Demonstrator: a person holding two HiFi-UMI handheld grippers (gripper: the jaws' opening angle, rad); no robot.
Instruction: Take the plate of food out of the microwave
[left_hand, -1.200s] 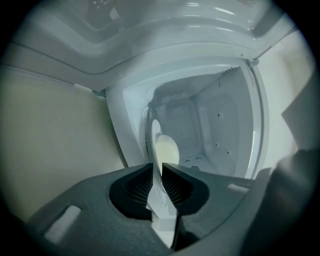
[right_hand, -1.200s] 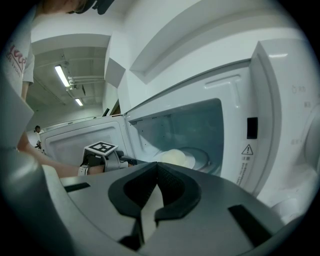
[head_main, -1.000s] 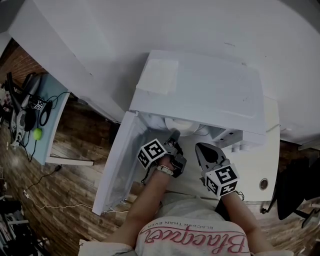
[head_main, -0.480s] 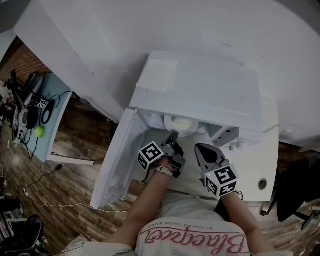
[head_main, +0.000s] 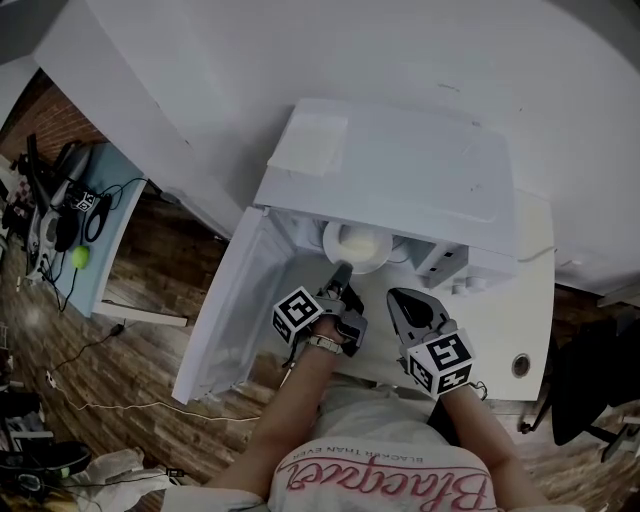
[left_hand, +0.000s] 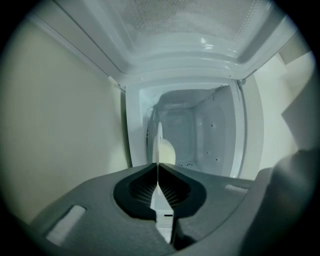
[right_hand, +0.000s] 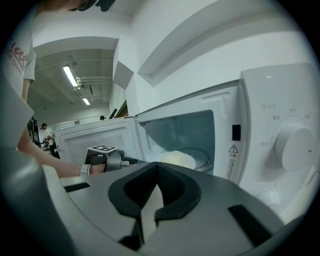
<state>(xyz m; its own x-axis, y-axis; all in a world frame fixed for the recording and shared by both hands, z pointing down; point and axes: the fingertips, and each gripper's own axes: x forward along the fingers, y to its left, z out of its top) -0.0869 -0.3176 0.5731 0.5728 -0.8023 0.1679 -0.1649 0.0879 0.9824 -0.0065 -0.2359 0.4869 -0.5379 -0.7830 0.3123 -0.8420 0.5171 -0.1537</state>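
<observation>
Plate (head_main: 357, 244) prob. slightly further out

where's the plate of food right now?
In the head view the round white plate of pale food sits in the mouth of the open white microwave, left of its control panel, its near rim pinched by the left gripper.

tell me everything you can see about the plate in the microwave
The round white plate carries a pale yellowish mound of food and lies level at the open front of the white microwave, partly under its top. The left claw is shut on its near rim; the right claw is clear of it.
</observation>
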